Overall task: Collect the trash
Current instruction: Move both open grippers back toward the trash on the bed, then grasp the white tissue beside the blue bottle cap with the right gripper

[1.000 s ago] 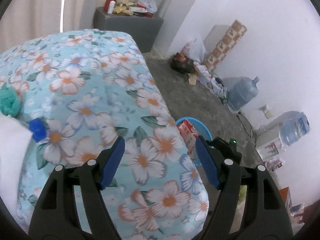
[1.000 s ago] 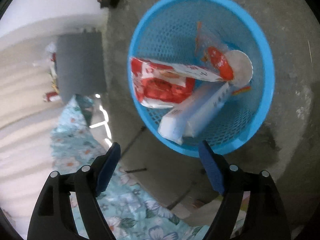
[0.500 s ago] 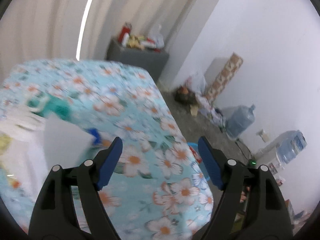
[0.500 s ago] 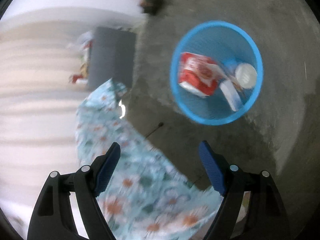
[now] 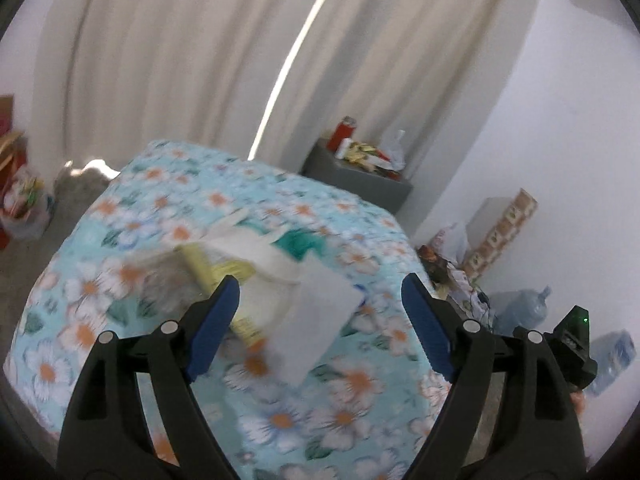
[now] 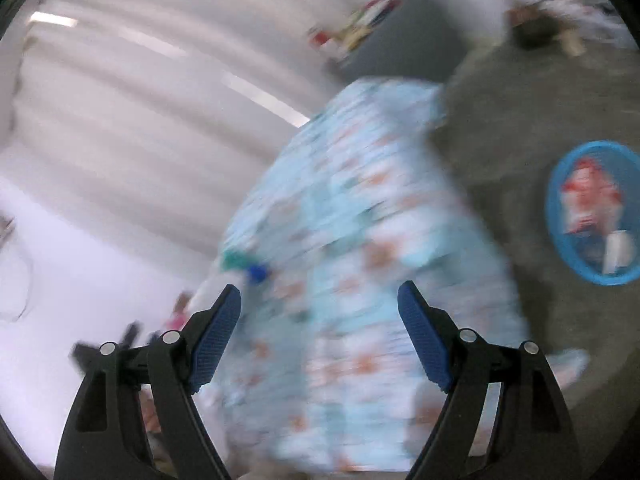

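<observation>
Blue basket slid to the right edge, red wrapper inside; both tongs empty, agape.

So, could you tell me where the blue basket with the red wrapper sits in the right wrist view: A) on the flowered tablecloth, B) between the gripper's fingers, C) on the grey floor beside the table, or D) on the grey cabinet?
C: the blue basket stands on the grey floor, apart from the flowered tablecloth.

Floral cloth is lying soft and matt; white paper sheet is sitting matt upon it. Beside that cloth, rough concrete floor is bearing a blue plastic mesh basket.
</observation>
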`<state>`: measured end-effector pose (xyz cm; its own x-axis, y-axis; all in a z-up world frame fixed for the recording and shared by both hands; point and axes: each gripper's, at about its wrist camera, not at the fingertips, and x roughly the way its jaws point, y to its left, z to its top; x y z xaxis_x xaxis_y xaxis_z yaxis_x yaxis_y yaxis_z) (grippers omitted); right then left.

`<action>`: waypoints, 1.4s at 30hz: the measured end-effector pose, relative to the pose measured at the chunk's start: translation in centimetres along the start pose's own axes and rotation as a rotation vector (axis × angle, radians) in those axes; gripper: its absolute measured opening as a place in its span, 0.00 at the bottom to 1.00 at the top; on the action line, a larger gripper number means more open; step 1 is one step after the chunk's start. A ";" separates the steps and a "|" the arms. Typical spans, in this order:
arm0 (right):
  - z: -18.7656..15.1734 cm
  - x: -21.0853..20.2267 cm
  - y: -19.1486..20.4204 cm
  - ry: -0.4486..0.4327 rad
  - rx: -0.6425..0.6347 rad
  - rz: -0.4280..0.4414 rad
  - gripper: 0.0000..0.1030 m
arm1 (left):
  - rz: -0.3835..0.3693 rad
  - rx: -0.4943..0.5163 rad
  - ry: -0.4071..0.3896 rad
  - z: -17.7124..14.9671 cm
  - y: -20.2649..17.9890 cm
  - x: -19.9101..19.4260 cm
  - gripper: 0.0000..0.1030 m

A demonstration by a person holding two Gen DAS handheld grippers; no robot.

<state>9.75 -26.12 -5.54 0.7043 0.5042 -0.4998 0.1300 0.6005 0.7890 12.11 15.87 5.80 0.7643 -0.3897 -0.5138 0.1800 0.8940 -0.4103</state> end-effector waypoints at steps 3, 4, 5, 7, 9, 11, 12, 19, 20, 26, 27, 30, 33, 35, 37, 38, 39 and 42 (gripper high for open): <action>-1.3 4.6 2.3 0.121 0.007 0.087 0.76 | 0.046 -0.012 -0.006 -0.7 2.0 -0.3 0.76; -1.9 6.7 3.1 0.170 0.009 0.106 0.76 | 0.055 -0.013 -0.007 -1.0 2.4 -0.3 0.76; -2.4 8.5 3.9 0.211 0.008 0.115 0.76 | 0.066 -0.015 -0.005 -1.2 3.0 -0.4 0.76; -3.1 11.3 4.9 0.261 0.008 0.122 0.76 | 0.084 -0.017 -0.002 -1.7 3.9 -0.5 0.76; -3.5 13.5 5.9 0.291 0.012 0.122 0.76 | 0.088 -0.021 0.002 -2.2 4.5 -0.5 0.76; -3.7 16.1 6.3 0.317 0.048 0.127 0.73 | 0.087 -0.026 0.007 -2.6 5.2 -0.5 0.76; -3.6 16.6 6.2 0.320 0.063 0.128 0.73 | 0.084 -0.028 0.006 -2.7 5.3 -0.5 0.76; -3.2 19.8 5.0 0.326 0.170 0.132 0.51 | 0.065 -0.030 0.003 -3.4 5.9 -0.2 0.76; -3.2 19.8 5.0 0.326 0.175 0.145 0.45 | 0.062 -0.030 0.004 -3.4 6.0 -0.1 0.76; -4.3 19.4 5.4 0.332 0.172 0.160 0.05 | 0.052 -0.033 0.008 -3.6 5.8 0.0 0.76; -4.4 19.0 5.5 0.329 0.170 0.161 0.05 | 0.050 -0.033 0.008 -3.6 5.7 0.0 0.76; -4.7 17.2 5.0 0.315 0.166 0.165 0.04 | 0.042 -0.024 0.012 -3.8 5.4 0.1 0.76; -4.6 15.4 4.5 0.316 0.162 0.158 0.03 | 0.038 -0.012 0.010 -3.9 4.9 0.0 0.76; -4.8 14.1 4.2 0.319 0.148 0.136 0.03 | 0.035 -0.006 0.009 -4.0 4.7 0.0 0.76; -5.0 12.8 3.8 0.323 0.138 0.103 0.03 | 0.032 0.005 0.007 -4.0 4.4 -0.1 0.76; -5.2 11.9 3.4 0.325 0.136 0.084 0.03 | 0.032 0.009 0.007 -4.0 4.4 -0.1 0.76; -5.3 11.0 3.2 0.325 0.135 0.071 0.03 | 0.033 0.014 0.007 -4.0 4.3 -0.1 0.76; -5.8 8.2 1.7 0.305 0.141 0.032 0.03 | 0.031 0.021 0.008 -3.9 4.1 -0.1 0.76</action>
<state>11.70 -17.40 -10.32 0.4711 0.6966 -0.5411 0.2215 0.5004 0.8370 10.34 18.67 1.21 0.7650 -0.3630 -0.5321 0.1689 0.9102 -0.3781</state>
